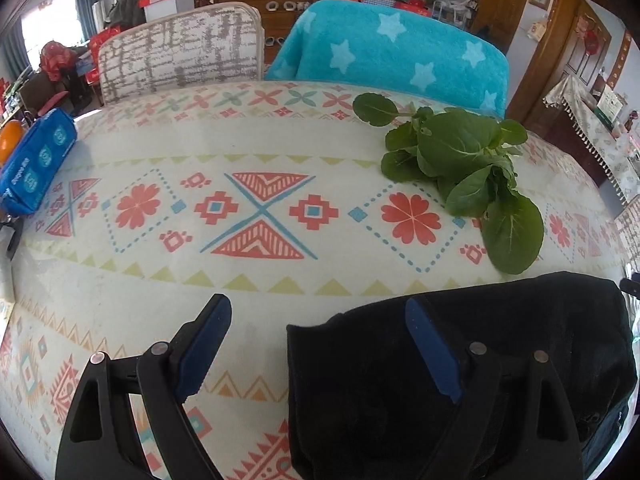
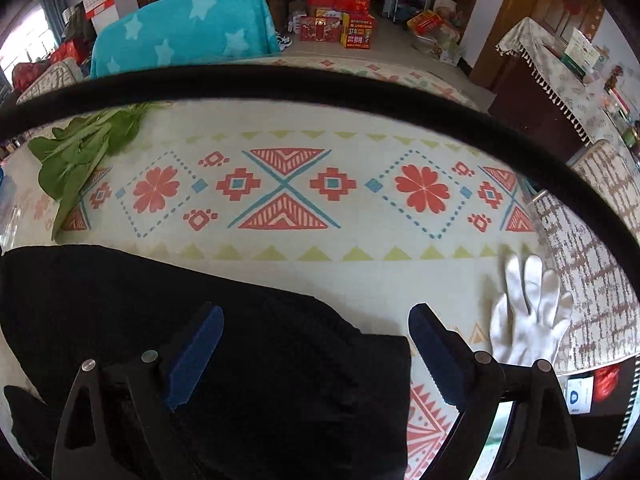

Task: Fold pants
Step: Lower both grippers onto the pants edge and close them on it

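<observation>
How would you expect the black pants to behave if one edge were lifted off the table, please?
The black pants look soft and lie in rumpled layers, so they would probably droop and unfold. The thick-looking fabric may drag on the patterned tablecloth rather than slide.

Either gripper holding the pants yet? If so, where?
Neither. Left gripper and right gripper are both open, poised over opposite ends of the black pants; no pad presses the cloth.

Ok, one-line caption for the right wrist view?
Open right gripper above black pants on patterned tablecloth, white glove nearby.
</observation>
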The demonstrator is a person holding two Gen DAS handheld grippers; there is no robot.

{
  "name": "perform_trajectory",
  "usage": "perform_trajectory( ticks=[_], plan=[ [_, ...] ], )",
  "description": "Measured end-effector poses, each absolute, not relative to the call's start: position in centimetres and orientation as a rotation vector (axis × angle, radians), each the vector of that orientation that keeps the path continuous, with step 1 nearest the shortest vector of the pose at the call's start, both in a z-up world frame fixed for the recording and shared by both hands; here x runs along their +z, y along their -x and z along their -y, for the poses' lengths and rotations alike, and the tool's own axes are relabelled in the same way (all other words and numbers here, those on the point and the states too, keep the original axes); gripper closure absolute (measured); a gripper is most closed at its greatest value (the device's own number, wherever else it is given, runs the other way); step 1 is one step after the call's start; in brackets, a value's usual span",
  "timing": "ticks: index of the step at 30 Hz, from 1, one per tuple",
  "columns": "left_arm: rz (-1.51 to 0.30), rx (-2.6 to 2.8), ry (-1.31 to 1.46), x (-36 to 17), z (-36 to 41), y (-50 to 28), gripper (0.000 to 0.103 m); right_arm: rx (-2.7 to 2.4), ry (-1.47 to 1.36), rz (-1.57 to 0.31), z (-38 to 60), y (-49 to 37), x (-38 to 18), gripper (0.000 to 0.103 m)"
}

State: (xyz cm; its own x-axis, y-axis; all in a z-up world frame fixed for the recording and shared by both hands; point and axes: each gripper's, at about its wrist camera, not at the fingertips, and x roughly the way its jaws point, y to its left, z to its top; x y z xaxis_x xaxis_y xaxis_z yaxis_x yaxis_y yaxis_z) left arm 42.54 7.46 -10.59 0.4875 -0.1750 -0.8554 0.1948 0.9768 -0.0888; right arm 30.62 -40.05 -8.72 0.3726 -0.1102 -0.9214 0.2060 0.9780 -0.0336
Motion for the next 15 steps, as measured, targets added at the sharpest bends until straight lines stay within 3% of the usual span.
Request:
perform_trajectory(
  ticks=[8,15],
  plan=[
    [-1.057,-0.301,-0.007,-11.8,-6.7,-42.6,0.015,-0.167,-0.066,-1.208,39.9,-32.6,-10.6,0.007],
    [-1.076,-0.344,-0.016,-12.8,-5.7,-42.0,0.032,-0.144,-0.037,-1.235,39.6,-33.1,-12.0,0.007]
  ],
)
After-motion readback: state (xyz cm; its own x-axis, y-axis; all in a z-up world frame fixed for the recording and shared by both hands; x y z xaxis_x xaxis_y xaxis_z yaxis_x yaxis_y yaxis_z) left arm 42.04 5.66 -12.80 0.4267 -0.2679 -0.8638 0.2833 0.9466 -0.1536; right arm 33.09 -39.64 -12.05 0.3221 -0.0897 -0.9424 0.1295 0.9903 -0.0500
